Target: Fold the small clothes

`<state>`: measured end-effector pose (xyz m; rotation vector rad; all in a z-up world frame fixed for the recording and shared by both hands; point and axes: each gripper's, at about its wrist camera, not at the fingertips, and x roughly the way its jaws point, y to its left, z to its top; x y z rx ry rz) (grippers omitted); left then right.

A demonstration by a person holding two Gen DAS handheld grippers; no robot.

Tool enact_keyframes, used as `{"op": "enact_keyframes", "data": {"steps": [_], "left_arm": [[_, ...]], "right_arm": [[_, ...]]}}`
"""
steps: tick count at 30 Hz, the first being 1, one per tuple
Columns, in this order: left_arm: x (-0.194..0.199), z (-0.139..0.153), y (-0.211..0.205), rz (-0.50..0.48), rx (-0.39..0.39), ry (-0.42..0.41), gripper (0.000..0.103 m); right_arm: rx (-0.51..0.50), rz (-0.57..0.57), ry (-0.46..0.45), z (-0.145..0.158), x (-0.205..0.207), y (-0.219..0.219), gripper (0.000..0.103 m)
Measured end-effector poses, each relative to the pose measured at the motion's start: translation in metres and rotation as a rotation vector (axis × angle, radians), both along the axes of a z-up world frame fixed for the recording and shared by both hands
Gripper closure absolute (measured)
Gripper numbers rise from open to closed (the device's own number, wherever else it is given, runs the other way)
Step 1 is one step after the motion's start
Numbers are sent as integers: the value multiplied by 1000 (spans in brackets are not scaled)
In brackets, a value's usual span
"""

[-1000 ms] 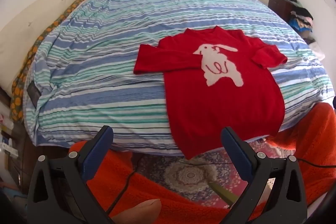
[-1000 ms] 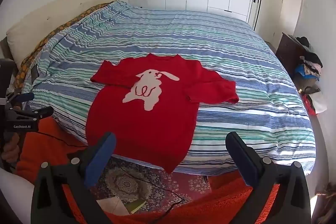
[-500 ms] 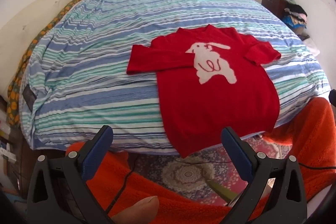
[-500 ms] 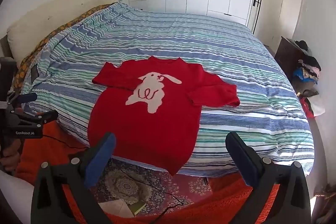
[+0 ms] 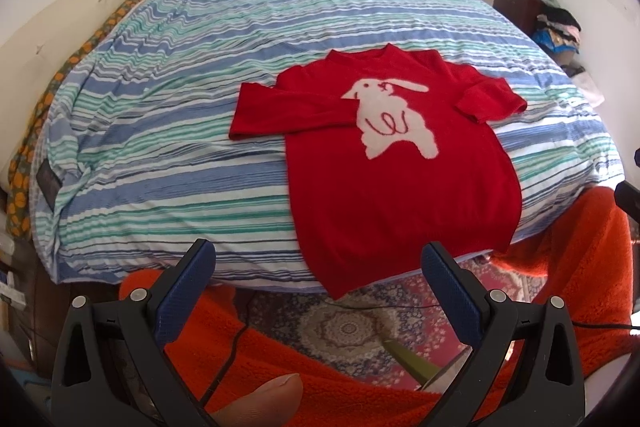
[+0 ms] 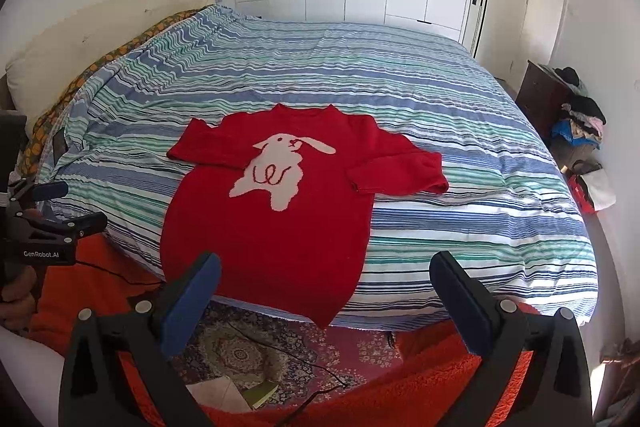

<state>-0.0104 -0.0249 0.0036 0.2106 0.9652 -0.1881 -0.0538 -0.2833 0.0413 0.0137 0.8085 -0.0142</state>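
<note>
A small red sweater (image 5: 400, 183) with a white rabbit on its front lies flat on the striped bed, both sleeves folded inward, its hem hanging over the near bed edge. It also shows in the right wrist view (image 6: 276, 223). My left gripper (image 5: 318, 267) is open and empty, held off the bed below the hem. My right gripper (image 6: 325, 277) is open and empty, also short of the hem. The left gripper also shows at the left edge of the right wrist view (image 6: 60, 211).
The bed has a blue, green and white striped cover (image 5: 180, 131). A cream headboard (image 6: 80, 39) stands at the left. An orange fleece (image 5: 320, 379) and a patterned rug (image 6: 244, 351) lie below. A dresser with piled clothes (image 6: 576, 119) stands at the right.
Both grippers have moved closer to the bed, and the sweater looms larger in both views. Both stay open. The sweater has not moved.
</note>
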Motion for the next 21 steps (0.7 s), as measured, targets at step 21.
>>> {"op": "enact_keyframes", "data": {"steps": [21], "left_arm": [[-2, 2, 13, 62, 10, -3, 1]], "right_arm": [[28, -15, -21, 3, 2, -2, 0]]}}
